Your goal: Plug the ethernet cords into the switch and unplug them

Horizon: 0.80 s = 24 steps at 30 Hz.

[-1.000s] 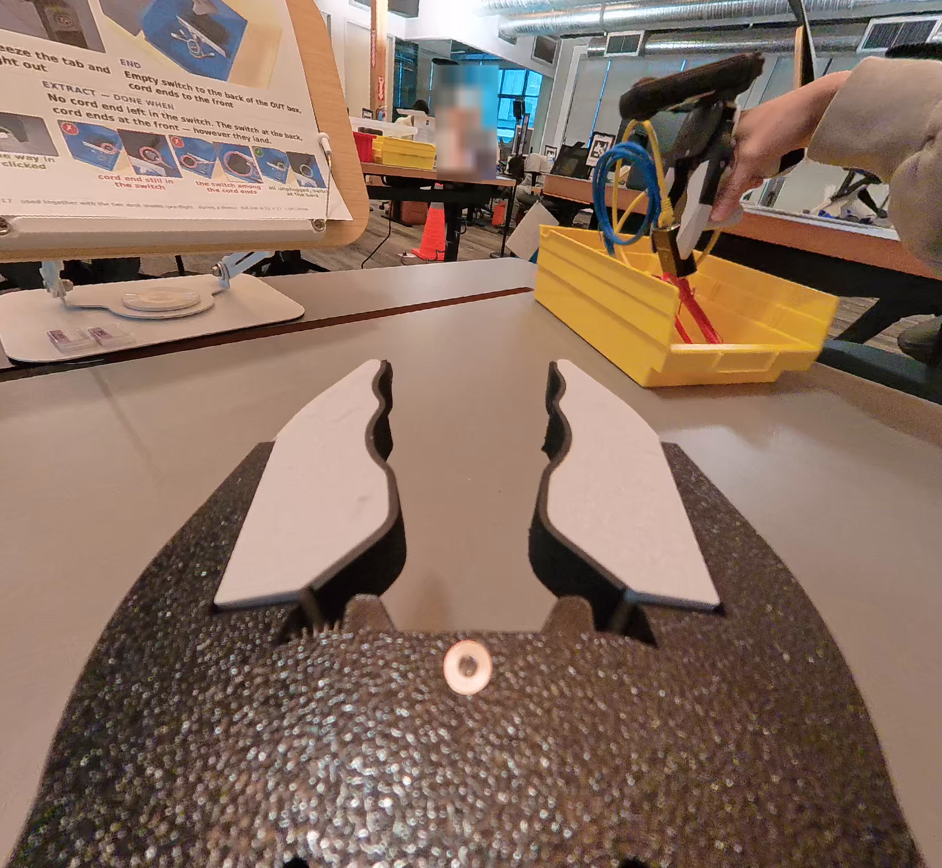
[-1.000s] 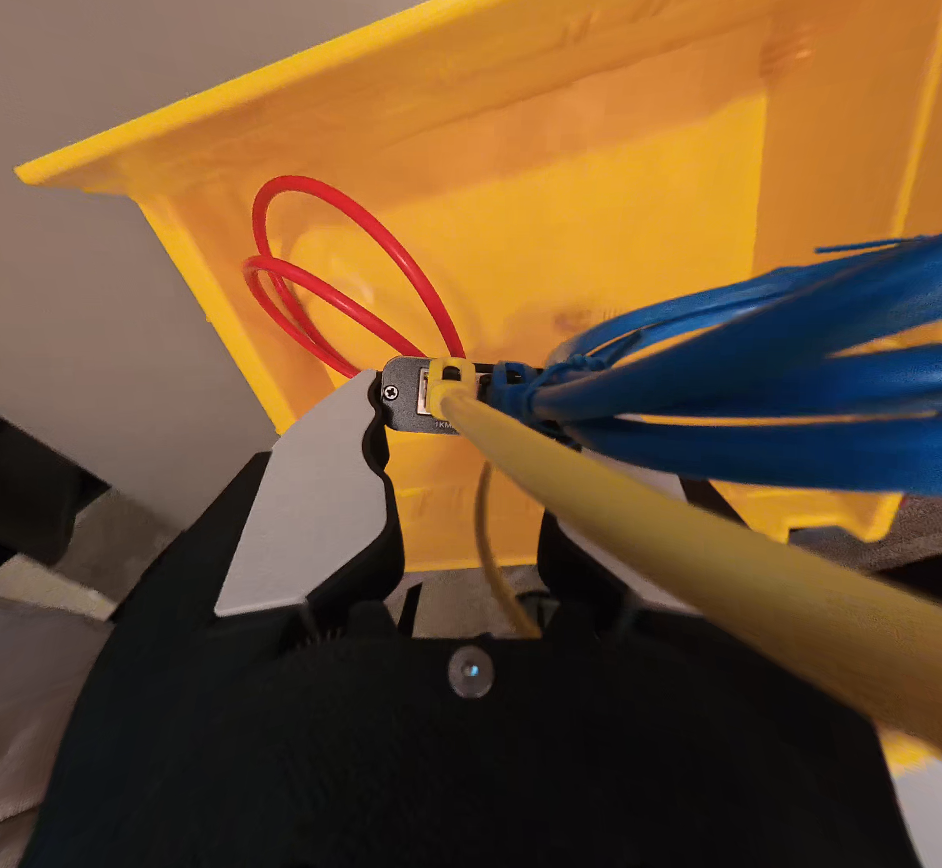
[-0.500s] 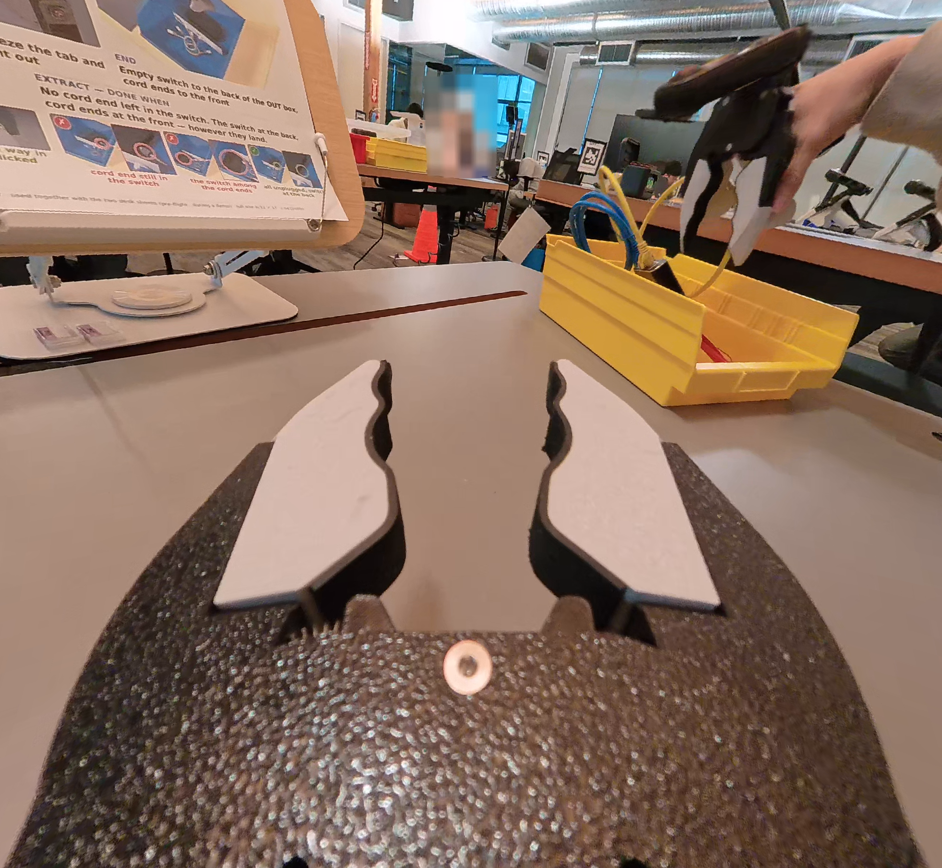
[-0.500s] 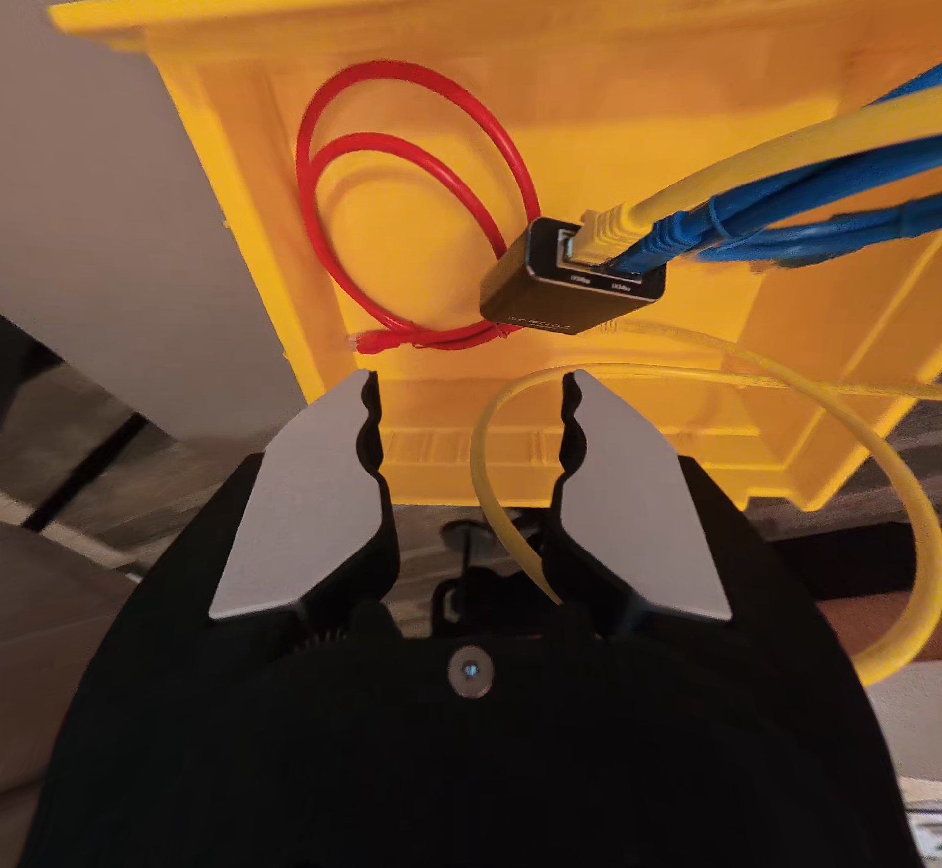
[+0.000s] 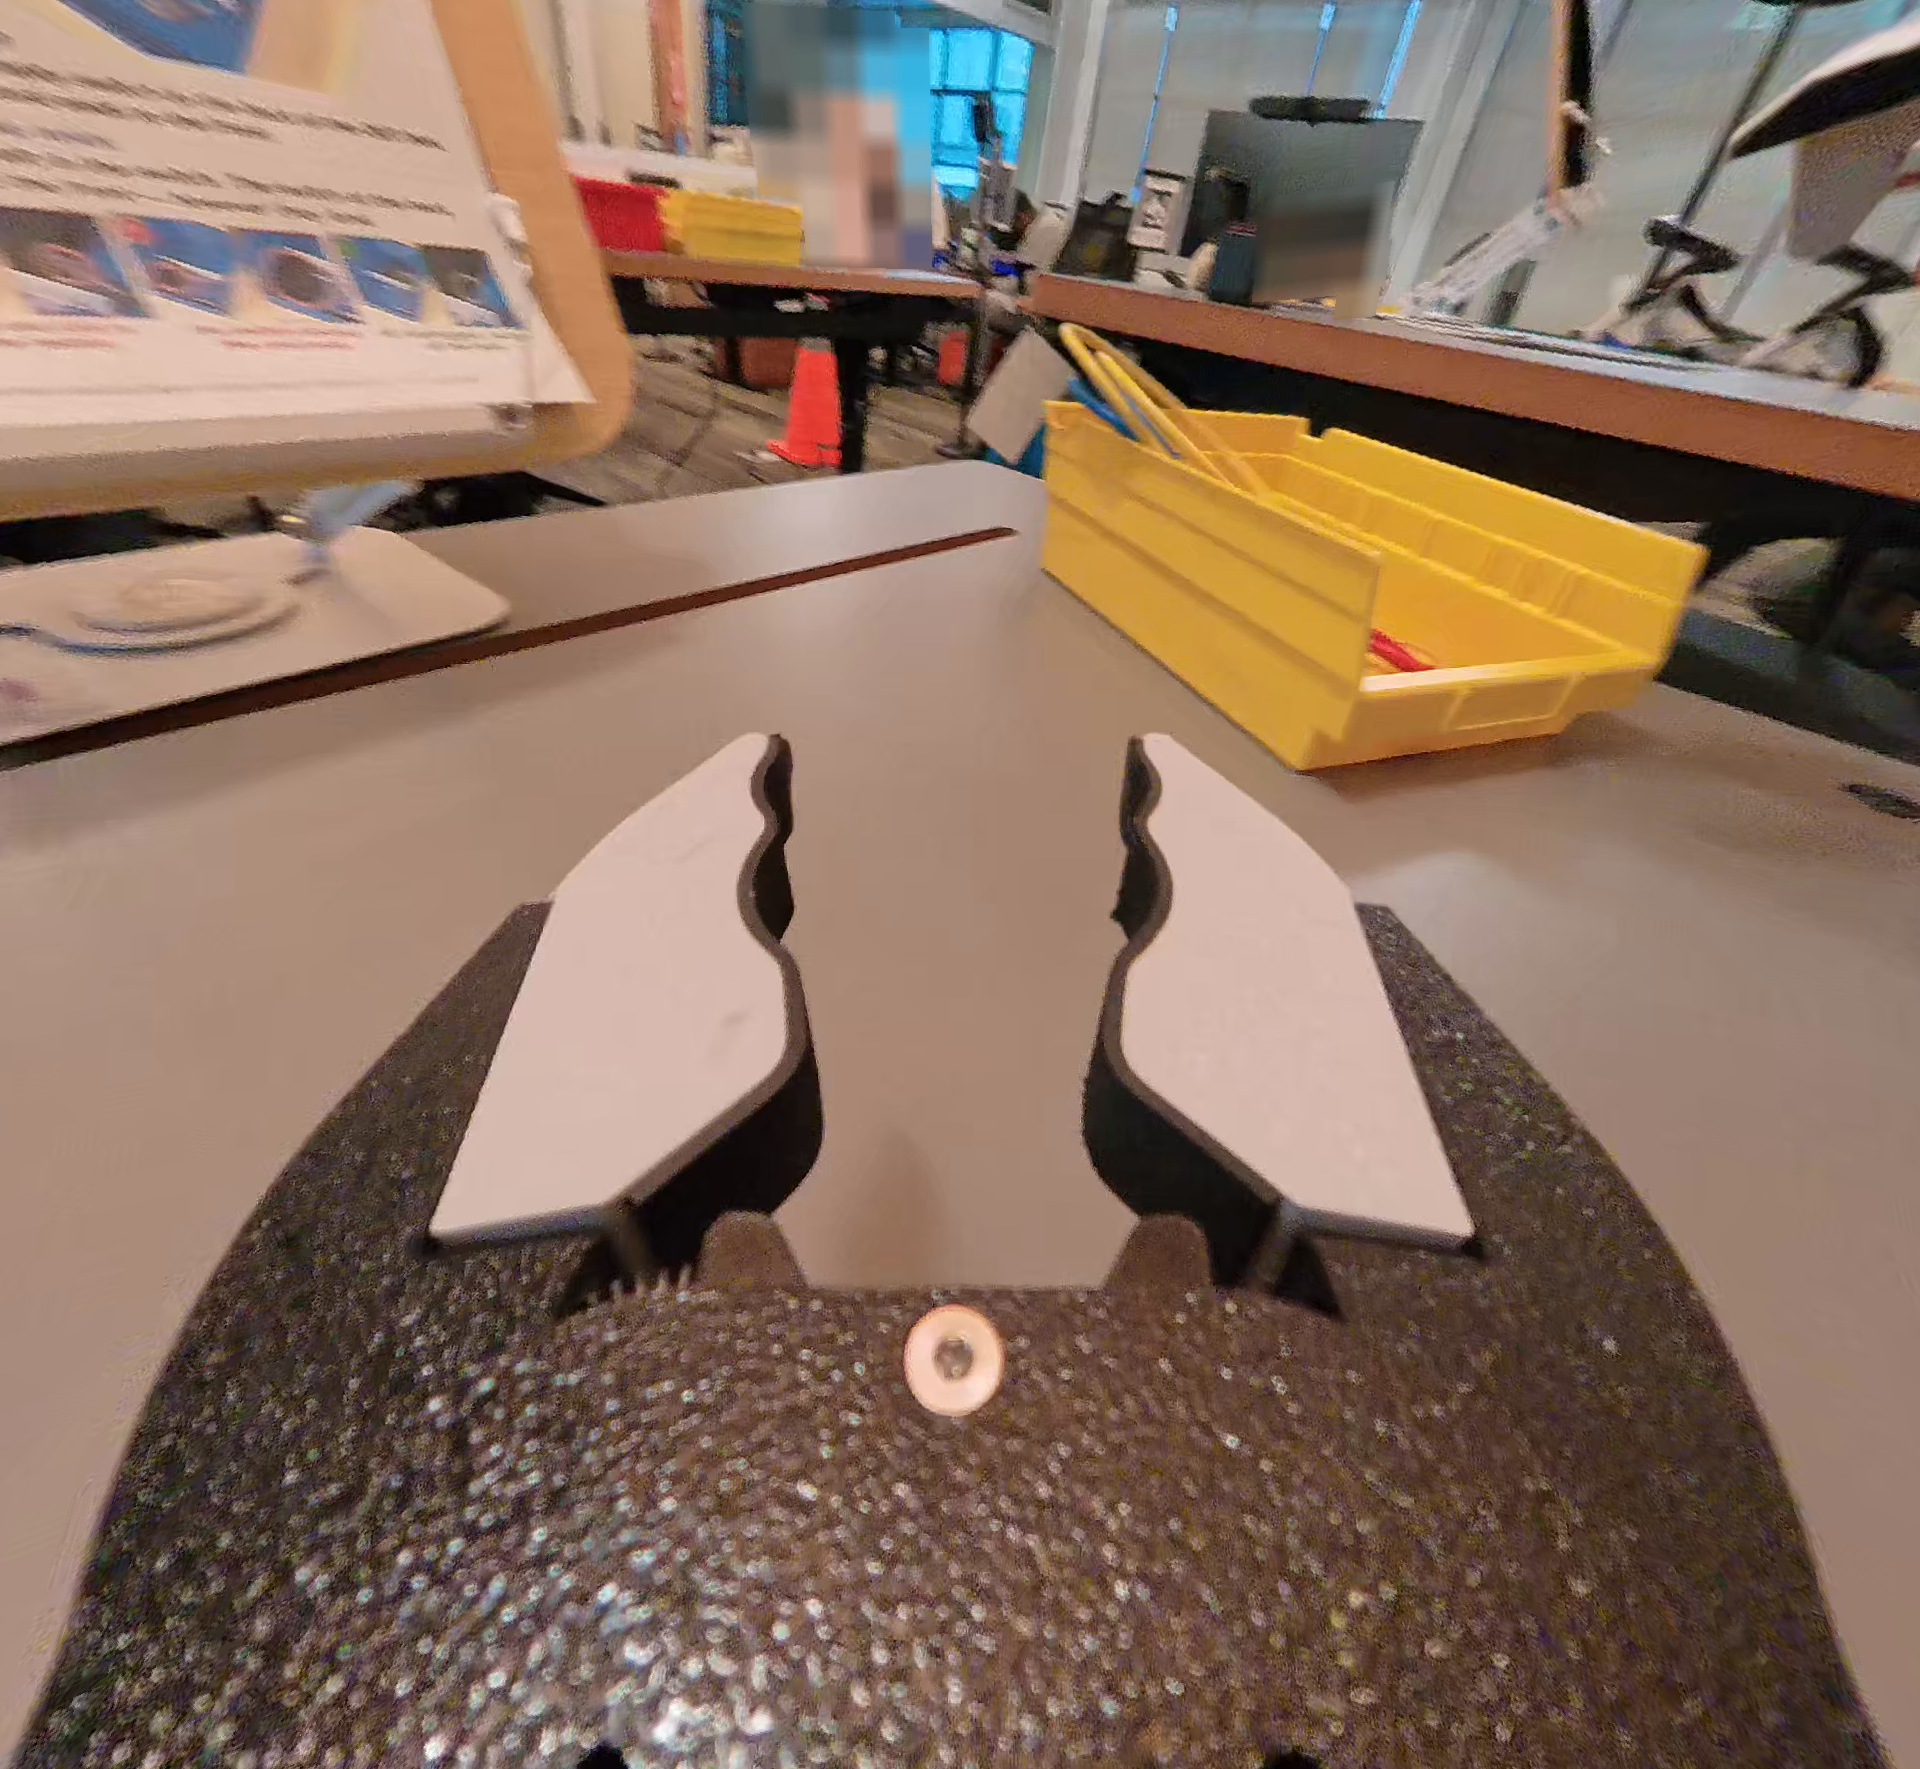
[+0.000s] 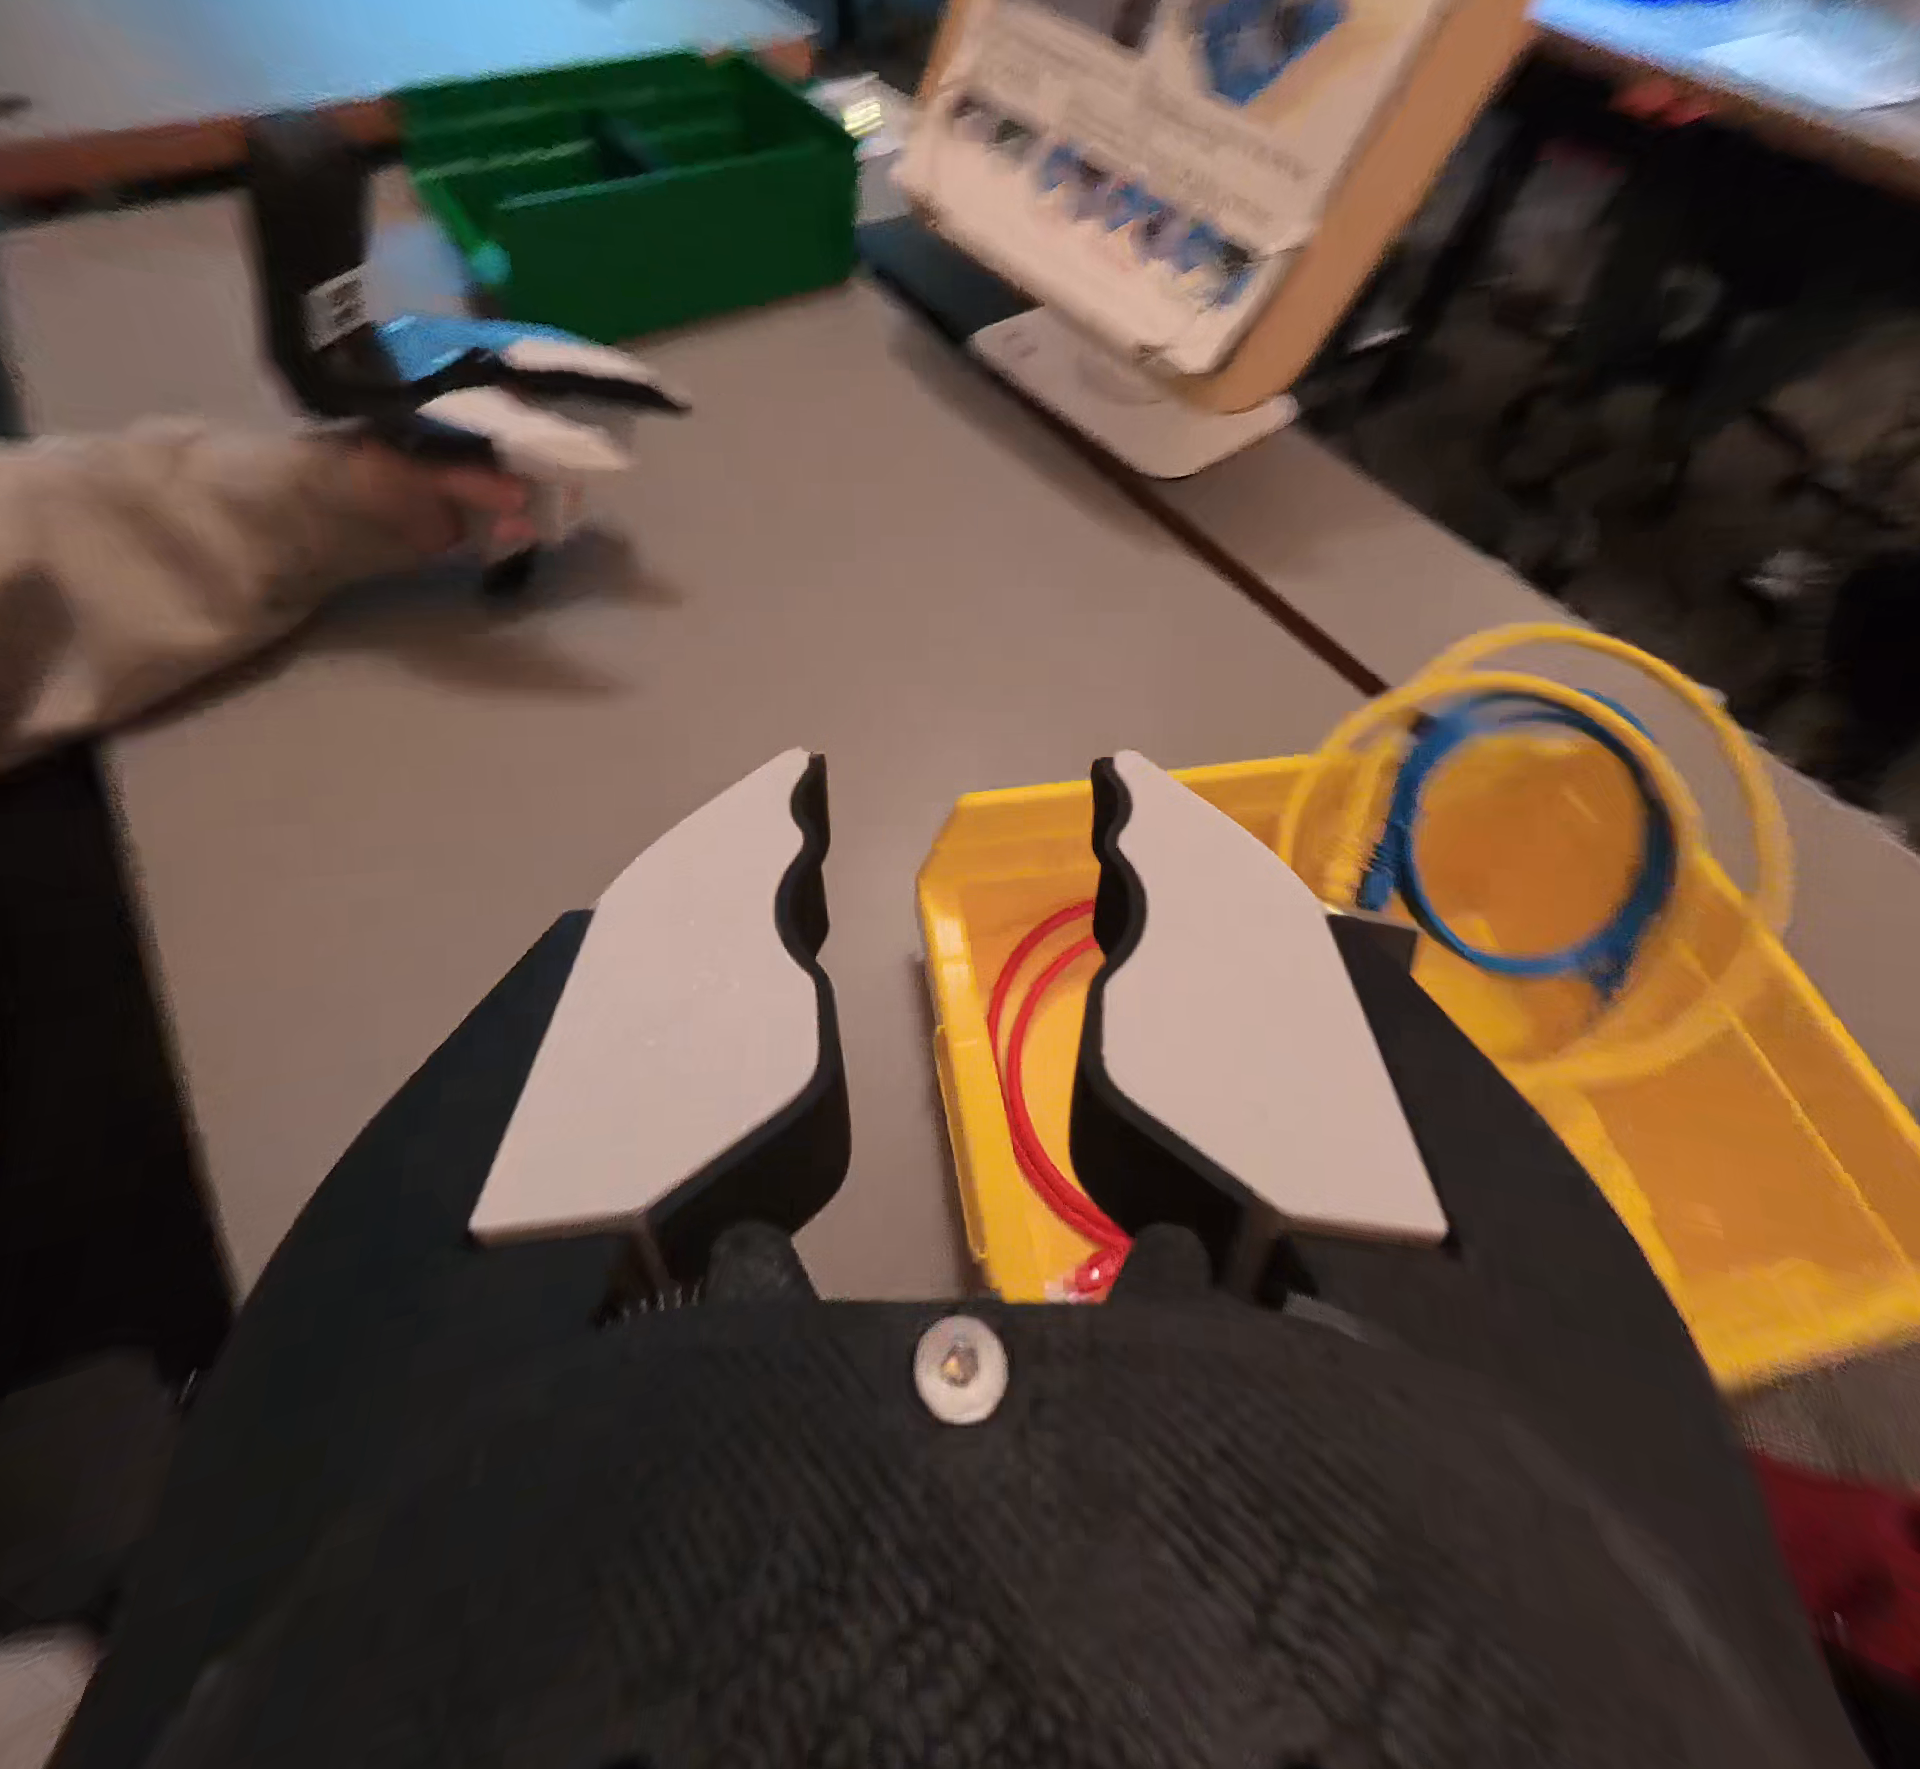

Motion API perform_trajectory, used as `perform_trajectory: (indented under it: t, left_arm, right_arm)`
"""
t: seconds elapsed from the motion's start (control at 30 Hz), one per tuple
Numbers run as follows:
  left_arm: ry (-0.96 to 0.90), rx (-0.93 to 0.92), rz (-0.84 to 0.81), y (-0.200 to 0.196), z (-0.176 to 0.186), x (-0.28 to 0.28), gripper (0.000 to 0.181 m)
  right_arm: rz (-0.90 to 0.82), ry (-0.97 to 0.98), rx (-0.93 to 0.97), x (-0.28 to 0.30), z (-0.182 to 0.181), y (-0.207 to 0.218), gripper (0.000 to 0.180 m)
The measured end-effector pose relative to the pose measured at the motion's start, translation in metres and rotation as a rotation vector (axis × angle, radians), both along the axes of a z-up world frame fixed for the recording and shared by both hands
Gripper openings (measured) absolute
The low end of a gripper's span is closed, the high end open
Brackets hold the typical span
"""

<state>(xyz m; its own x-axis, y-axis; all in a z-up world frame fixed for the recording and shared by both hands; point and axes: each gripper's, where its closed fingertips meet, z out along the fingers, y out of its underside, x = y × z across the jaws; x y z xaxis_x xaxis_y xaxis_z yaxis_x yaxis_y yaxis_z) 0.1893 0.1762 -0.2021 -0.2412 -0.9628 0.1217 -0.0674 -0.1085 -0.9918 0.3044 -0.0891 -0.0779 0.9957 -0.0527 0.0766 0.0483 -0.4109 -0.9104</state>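
Cords (image 6: 1527,846) coiled in yellow bin (image 6: 1714,1158) — right gripper (image 6: 958,763) spread, empty above bin edge; left gripper (image 5: 954,748) spread, empty.

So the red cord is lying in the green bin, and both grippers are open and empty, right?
Not quite: the red cord lies in the yellow bin, as the right wrist view shows. The left gripper and right gripper are indeed open and empty.

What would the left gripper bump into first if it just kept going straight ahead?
Probably nothing soon. The left gripper points along bare grey table; the yellow bin sits off to its right. Depth is hard to judge.
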Motion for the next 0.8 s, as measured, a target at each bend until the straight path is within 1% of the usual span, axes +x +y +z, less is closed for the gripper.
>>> perform_trajectory:
  t: [0.07,0.13,0.17,0.23,0.3,0.37,0.43,0.5,0.57,0.67,0.73,0.77,0.8]
  left_arm:
    - [0.044,-0.034,-0.051,-0.021,0.007,0.011,0.062]
    - [0.104,-0.030,-0.098,-0.048,0.017,0.028,0.071]
    - [0.145,-0.015,-0.125,-0.064,0.021,0.039,0.075]
    - [0.227,0.024,-0.185,-0.099,0.030,0.062,0.088]
    - [0.285,0.068,-0.222,-0.130,0.039,0.088,0.089]
    - [0.315,0.112,-0.217,-0.152,0.049,0.117,0.087]
    - [0.396,0.160,-0.184,-0.165,0.046,0.147,0.088]
    - [0.543,0.200,-0.153,-0.174,0.028,0.174,0.088]
    - [0.698,0.202,-0.134,-0.182,0.002,0.192,0.078]
    - [0.887,0.167,-0.127,-0.196,-0.038,0.204,0.073]
    - [0.944,0.196,-0.048,-0.190,-0.059,0.211,0.066]
    - [0.933,0.218,-0.015,-0.187,-0.064,0.216,0.065]
    - [0.895,0.218,-0.001,-0.187,-0.064,0.222,0.060]
  right_arm:
    - [-0.217,-0.025,0.102,0.007,-0.002,-0.022,0.052]
    - [-0.422,-0.036,0.222,0.016,-0.008,-0.046,0.056]
    - [-0.492,-0.036,0.283,0.018,-0.011,-0.056,0.057]
    - [-0.576,-0.050,0.378,0.018,-0.016,-0.071,0.060]
    - [-0.647,-0.072,0.411,0.021,-0.024,-0.083,0.061]
    - [-0.700,-0.130,0.413,0.030,-0.027,-0.092,0.061]
    - [-0.727,-0.123,0.383,0.036,-0.031,-0.095,0.064]
    - [-0.717,-0.121,0.389,0.037,-0.034,-0.090,0.064]
    - [-0.692,-0.111,0.361,0.037,-0.043,-0.082,0.065]
    - [-0.674,-0.078,0.315,0.039,-0.055,-0.077,0.067]
    - [-0.654,-0.058,0.339,0.037,-0.052,-0.076,0.065]
    - [-0.666,-0.057,0.350,0.038,-0.051,-0.079,0.064]
    - [-0.686,-0.064,0.355,0.040,-0.049,-0.084,0.062]
